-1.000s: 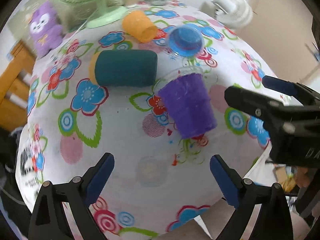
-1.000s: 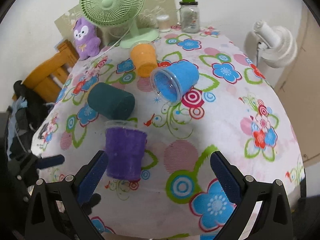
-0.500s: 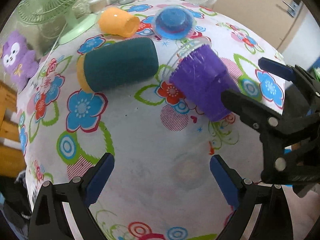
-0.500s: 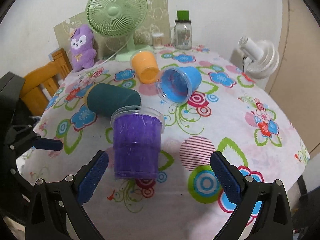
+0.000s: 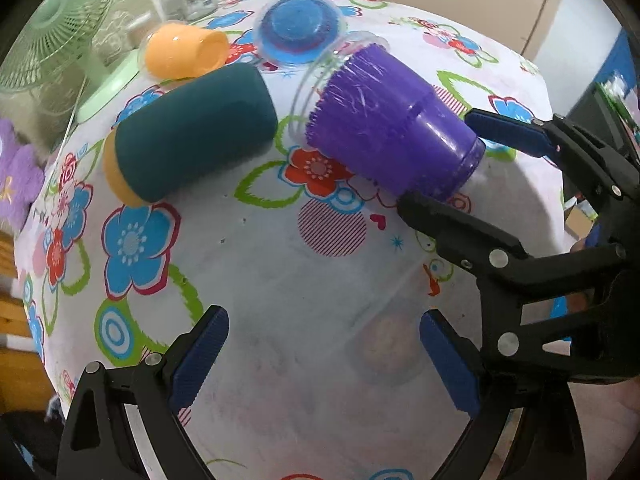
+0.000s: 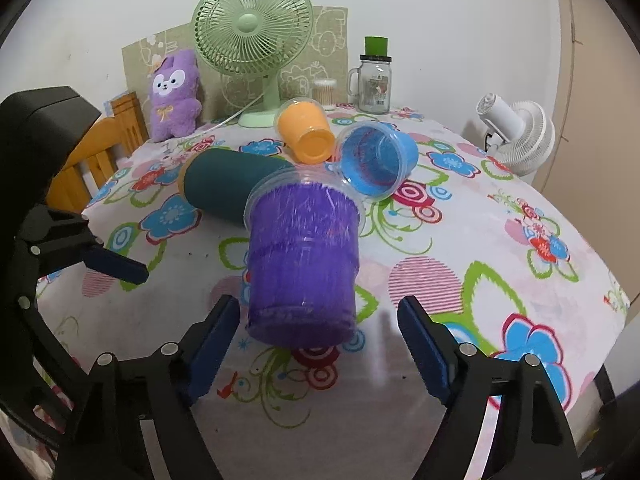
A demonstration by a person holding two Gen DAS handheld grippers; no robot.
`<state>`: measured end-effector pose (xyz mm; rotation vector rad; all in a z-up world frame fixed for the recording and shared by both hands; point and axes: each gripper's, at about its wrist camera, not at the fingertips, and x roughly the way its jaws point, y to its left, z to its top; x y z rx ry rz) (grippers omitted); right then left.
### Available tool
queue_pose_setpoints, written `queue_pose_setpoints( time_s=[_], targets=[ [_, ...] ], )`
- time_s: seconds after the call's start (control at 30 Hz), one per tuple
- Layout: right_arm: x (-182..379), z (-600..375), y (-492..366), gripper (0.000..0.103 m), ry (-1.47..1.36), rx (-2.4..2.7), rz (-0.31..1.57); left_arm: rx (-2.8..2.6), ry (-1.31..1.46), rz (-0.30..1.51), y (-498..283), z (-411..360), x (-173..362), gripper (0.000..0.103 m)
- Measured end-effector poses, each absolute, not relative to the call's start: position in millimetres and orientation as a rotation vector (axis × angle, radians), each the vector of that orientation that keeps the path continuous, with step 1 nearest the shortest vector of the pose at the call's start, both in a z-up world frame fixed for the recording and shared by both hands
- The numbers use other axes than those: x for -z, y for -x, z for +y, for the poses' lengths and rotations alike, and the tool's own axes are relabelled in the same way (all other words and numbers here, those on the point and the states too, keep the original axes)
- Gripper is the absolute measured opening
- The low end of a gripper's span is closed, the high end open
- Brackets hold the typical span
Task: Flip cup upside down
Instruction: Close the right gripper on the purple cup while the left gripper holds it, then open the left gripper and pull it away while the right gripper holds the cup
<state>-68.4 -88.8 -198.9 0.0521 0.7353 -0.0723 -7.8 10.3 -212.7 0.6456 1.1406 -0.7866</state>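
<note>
Purple cup [image 6: 303,266] stands upright on the worktop [image 6: 500,240], rim up, base between the fingers of my right claw [image 6: 319,344], which gapes wide around it without touching. My left claw [image 5: 324,354], also wide, hangs farther off.

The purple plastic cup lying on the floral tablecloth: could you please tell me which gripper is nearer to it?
Right. The right gripper has its open fingers either side of the purple plastic cup's base. The left gripper, also open, sits back over bare floral tablecloth, clear of the cup.
</note>
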Motion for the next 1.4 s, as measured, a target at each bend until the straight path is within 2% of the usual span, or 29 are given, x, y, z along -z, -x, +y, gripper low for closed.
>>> queue_pose_setpoints(
  time_s=[0.17,0.23,0.33,0.4,0.63,1.4],
  targets=[
    [200.4,-89.6,69.6,0.08,-0.062,0.075,0.698,0.788,-0.64,1.128,6.2,10.1,213.6,0.098],
    [200.1,-89.1,68.8,0.07,-0.061,0.058,0.683,0.783,-0.632,1.129,4.3,9.6,213.8,0.098],
    [201.9,-89.2,66.1,0.066,-0.065,0.046,0.677,0.777,-0.63,1.127,5.8,8.9,213.7,0.098],
    [204.8,-89.9,64.1,0.058,-0.07,0.038,0.678,0.77,-0.635,1.122,5.1,8.9,212.8,0.098],
    [201.0,-97.0,63.3,0.057,-0.107,-0.002,0.69,0.705,-0.62,1.111,5.9,7.7,205.3,0.098],
    [94.6,-153.8,10.1,0.057,0.045,-0.198,0.961,0.372,-0.229,1.151,-3.6,-11.3,126.0,0.098]
  ],
)
